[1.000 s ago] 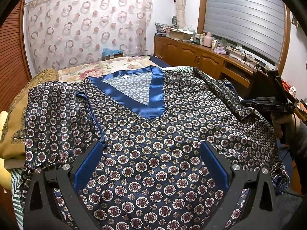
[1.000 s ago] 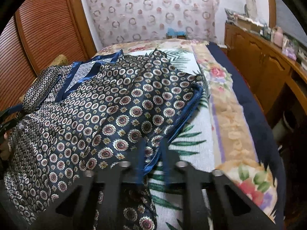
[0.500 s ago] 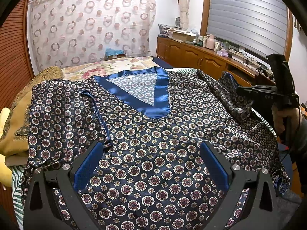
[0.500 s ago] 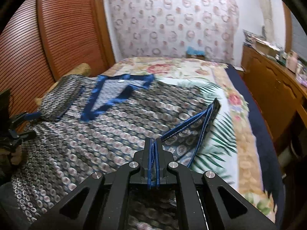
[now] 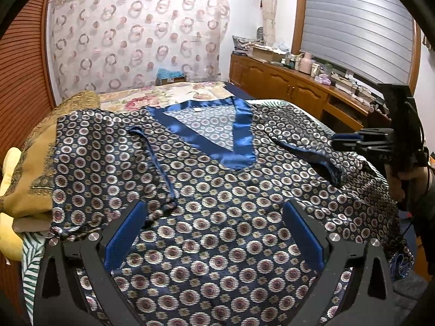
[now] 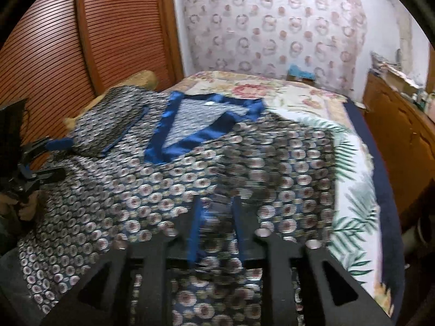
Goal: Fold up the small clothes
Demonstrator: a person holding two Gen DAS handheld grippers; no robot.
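Observation:
A navy patterned top (image 5: 217,190) with a shiny blue V-neck band (image 5: 236,146) lies spread on the bed; it also shows in the right wrist view (image 6: 168,190). Its right sleeve (image 5: 304,141) is folded inward over the body. Its left sleeve (image 5: 103,146) lies folded too. My left gripper (image 5: 214,231) hovers wide open over the lower front of the top. My right gripper (image 6: 214,228) has its jaws partly apart over the sleeve, nothing clamped; the view is blurred. It also shows in the left wrist view (image 5: 350,138).
A floral and leaf-print bedspread (image 6: 350,190) covers the bed. A yellow-brown cushion (image 5: 35,174) lies at the left edge. A wooden cabinet (image 5: 293,92) with clutter runs along the right. A wooden slatted door (image 6: 68,54) stands on the left.
My right gripper carried the right sleeve inward over the body, then opened and let it go. The left gripper stayed open and nearly still.

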